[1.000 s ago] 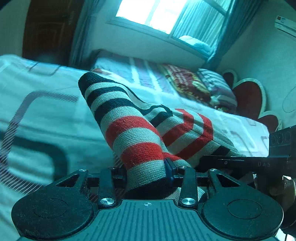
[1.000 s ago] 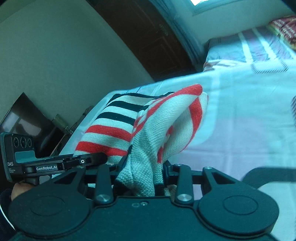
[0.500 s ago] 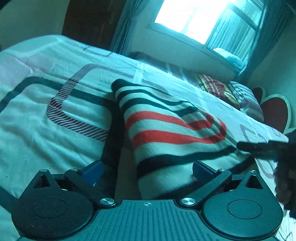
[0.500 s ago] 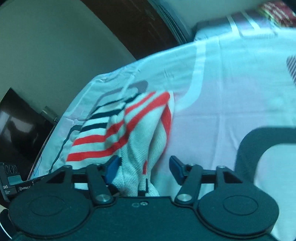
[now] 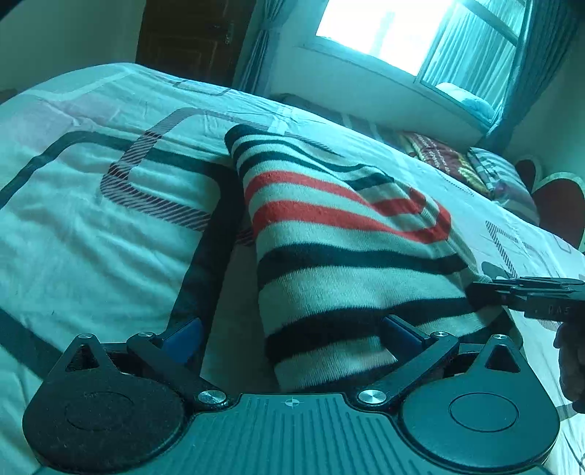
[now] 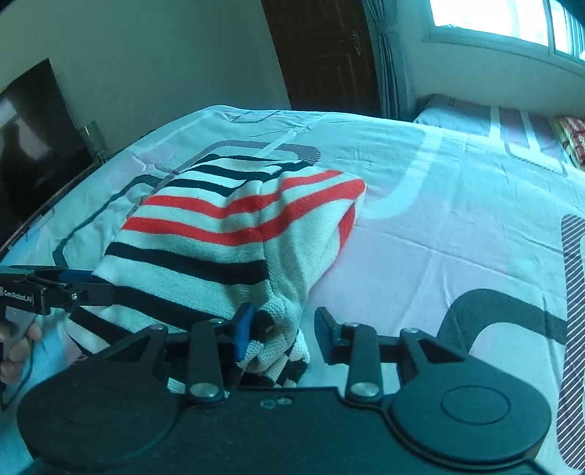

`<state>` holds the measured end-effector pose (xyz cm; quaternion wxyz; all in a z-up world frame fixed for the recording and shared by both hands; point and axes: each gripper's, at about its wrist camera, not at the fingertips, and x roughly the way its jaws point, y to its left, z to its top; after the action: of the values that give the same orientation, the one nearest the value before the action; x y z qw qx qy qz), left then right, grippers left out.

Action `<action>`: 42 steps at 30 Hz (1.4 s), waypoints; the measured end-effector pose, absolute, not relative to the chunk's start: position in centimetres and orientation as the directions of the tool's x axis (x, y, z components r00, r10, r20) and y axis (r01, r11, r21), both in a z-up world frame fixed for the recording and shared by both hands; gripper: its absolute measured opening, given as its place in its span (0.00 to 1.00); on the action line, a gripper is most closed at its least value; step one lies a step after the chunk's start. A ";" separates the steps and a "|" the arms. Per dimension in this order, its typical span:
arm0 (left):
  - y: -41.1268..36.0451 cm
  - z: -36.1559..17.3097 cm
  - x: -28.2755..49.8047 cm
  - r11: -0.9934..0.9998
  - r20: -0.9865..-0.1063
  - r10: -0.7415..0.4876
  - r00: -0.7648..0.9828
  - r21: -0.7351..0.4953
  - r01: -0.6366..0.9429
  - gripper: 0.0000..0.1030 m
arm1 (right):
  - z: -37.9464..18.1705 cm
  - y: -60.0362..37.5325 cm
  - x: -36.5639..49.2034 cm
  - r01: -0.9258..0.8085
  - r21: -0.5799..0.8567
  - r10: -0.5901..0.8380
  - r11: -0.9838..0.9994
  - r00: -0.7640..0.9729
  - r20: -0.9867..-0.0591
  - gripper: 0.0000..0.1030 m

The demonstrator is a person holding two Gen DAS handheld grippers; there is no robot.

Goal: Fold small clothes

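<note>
A small knitted garment (image 5: 329, 255) with white, black and red stripes lies folded on the bed (image 5: 91, 226). My left gripper (image 5: 292, 336) is open, its jaws spread wide around the garment's near left corner. In the right wrist view the garment (image 6: 226, 237) lies bunched, its near edge between the jaws of my open right gripper (image 6: 283, 329). The left gripper's fingers (image 6: 84, 288) show at that view's left edge, and the right gripper's fingers (image 5: 512, 292) at the left wrist view's right edge.
The bed has a white cover with dark and pink curved patterns. Pillows (image 5: 486, 171) and a heart-shaped cushion (image 5: 559, 204) lie at the headboard end under a window (image 5: 402, 33). A dark door (image 6: 325, 54) and a dark screen (image 6: 33, 146) stand beyond the bed.
Both grippers held the garment lifted one second ago. They lowered it onto the bed and opened, letting it go. It now lies flat and both grippers have drawn slightly back.
</note>
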<state>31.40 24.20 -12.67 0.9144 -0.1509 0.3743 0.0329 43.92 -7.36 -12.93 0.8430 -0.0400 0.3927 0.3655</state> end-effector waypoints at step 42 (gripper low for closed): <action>8.1 3.8 -0.9 0.993 -0.441 0.076 0.894 -0.044 -0.107 1.00 | 1.9 -19.0 8.4 -0.514 0.041 0.464 0.857 0.735 -0.494 0.99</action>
<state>-0.94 8.06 3.76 0.9727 -0.0337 0.2248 0.0470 8.43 -19.00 1.92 0.9302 -0.0491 0.2516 0.2629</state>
